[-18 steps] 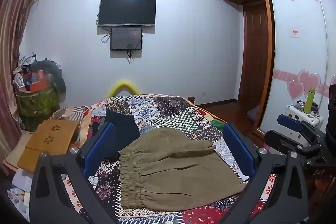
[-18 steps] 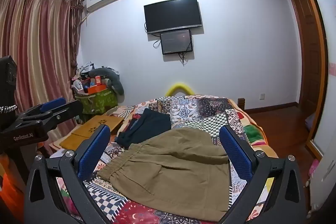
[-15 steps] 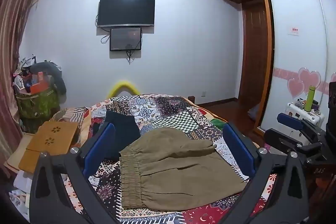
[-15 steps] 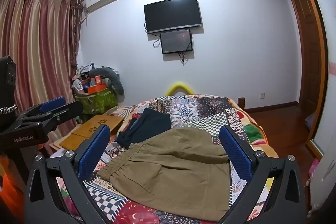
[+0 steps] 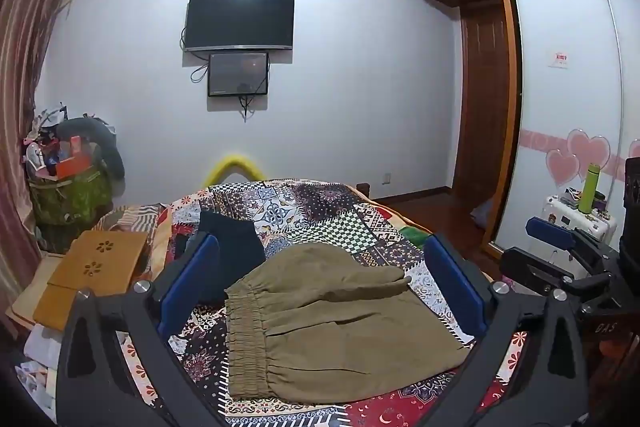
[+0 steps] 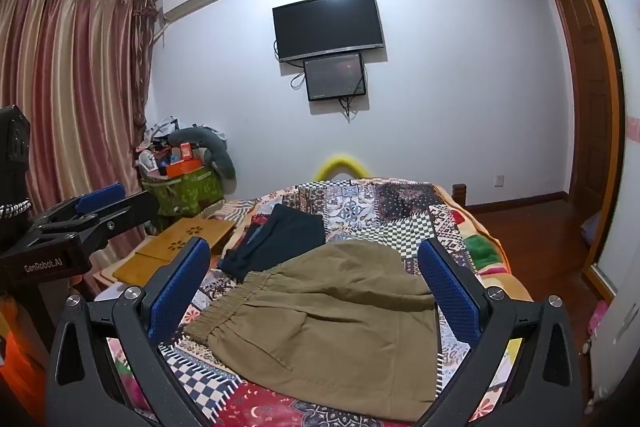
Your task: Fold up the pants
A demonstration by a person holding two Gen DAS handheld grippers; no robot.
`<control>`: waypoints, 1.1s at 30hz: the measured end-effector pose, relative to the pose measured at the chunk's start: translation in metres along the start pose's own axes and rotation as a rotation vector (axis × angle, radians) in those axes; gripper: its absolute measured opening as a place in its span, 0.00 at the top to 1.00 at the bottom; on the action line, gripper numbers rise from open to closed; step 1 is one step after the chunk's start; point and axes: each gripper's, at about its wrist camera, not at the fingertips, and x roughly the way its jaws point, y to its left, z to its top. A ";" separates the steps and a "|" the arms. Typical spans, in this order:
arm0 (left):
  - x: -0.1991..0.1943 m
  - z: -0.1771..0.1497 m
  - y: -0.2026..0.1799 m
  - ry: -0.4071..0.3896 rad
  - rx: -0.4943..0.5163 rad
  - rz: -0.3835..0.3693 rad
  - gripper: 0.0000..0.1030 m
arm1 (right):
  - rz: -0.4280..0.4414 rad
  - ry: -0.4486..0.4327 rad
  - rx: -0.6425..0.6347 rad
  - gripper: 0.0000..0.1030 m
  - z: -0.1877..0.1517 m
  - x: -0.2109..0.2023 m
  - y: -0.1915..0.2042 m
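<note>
Olive-brown pants [image 5: 332, 323], of matte, softly creased woven cloth with a gathered elastic waistband, lying folded into a rough rectangle on a patchwork bedspread [image 5: 320, 211] printed with checks, florals and geometric tiles. In the left wrist view the waistband runs along the garment's 9 o'clock edge; in the right wrist view the pants [image 6: 332, 311] fill the lower centre. Left gripper [image 5: 322, 283] and right gripper [image 6: 316, 287]: each with black angular arms and blue textured pads spread wide apart, holding nothing and hanging above the cloth without touching it. A dark navy garment [image 5: 232, 247], smooth and folded, lies touching the pants at their 10 o'clock corner. At 9 o'clock beside the bed, a wooden lap desk [image 5: 96, 267] with flower-shaped cut-outs; beyond it, a green bag [image 5: 68, 195] heaped with clutter. At 12 o'clock, a wall-mounted television [image 5: 240, 21] with a smaller screen [image 5: 238, 75] beneath. At 3 o'clock, a wardrobe door [image 5: 568, 107] bearing pink hearts.
</note>
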 end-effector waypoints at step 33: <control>0.005 0.001 0.006 -0.001 -0.010 0.010 0.00 | -0.007 -0.003 0.006 0.00 0.000 0.002 -0.007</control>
